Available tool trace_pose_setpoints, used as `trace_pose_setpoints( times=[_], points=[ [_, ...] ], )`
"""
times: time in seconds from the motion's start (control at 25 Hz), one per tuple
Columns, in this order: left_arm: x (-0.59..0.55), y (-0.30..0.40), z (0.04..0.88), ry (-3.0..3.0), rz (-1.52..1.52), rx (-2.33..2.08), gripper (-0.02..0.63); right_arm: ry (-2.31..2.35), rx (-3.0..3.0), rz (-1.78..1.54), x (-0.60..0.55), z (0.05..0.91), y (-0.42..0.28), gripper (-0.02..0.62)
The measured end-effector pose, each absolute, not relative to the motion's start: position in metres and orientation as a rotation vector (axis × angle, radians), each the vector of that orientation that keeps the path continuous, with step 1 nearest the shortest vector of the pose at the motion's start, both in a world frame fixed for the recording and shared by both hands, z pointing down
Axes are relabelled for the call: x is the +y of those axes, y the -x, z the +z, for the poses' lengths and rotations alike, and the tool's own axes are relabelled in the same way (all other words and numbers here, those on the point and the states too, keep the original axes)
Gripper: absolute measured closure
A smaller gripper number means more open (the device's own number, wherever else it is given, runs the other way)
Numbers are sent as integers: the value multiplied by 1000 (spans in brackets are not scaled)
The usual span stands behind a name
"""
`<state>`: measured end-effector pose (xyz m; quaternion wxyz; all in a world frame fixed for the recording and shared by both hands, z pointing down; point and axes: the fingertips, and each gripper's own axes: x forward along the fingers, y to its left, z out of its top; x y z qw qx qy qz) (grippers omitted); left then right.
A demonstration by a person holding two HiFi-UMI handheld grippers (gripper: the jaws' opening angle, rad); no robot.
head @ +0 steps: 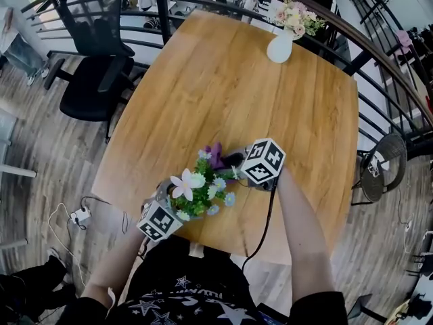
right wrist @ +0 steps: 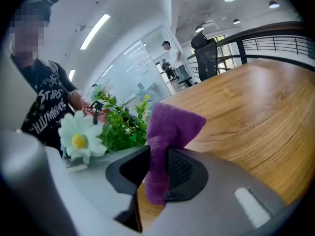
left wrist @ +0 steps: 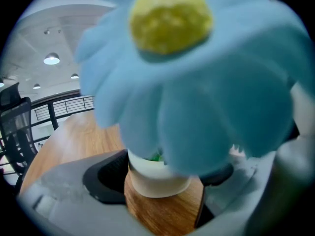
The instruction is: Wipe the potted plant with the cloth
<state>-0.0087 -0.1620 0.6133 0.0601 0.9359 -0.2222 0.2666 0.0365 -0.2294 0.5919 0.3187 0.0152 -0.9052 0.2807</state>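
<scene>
The potted plant (head: pixel 196 191), green with white, blue and pale flowers, stands near the table's front edge. My left gripper (head: pixel 169 200) reaches in from the left, and its jaws clasp the white pot (left wrist: pixel 157 173) on both sides. A big blue flower (left wrist: pixel 197 73) fills most of the left gripper view. My right gripper (head: pixel 231 162) is just right of the plant, shut on a purple cloth (head: pixel 216 156). In the right gripper view the cloth (right wrist: pixel 167 136) sticks up between the pads (right wrist: pixel 184 173), close beside the leaves (right wrist: pixel 120 124) and a white daisy (right wrist: pixel 78 136).
The wooden table (head: pixel 270 114) stretches away behind the plant. A white vase of flowers (head: pixel 281 46) stands at its far edge. A black office chair (head: pixel 95 66) is at the left and a metal railing (head: pixel 379 53) curves round the far side. A cable (head: pixel 260 229) hangs off the front edge.
</scene>
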Motion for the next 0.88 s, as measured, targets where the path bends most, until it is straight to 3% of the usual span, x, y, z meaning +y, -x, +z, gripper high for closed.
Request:
trace_pose_setpoints(
  times=[0.88],
  points=[
    [-170,4,605,-2884,807,-607,170,-211,-2420,905,-152,608,-68,509]
  ],
)
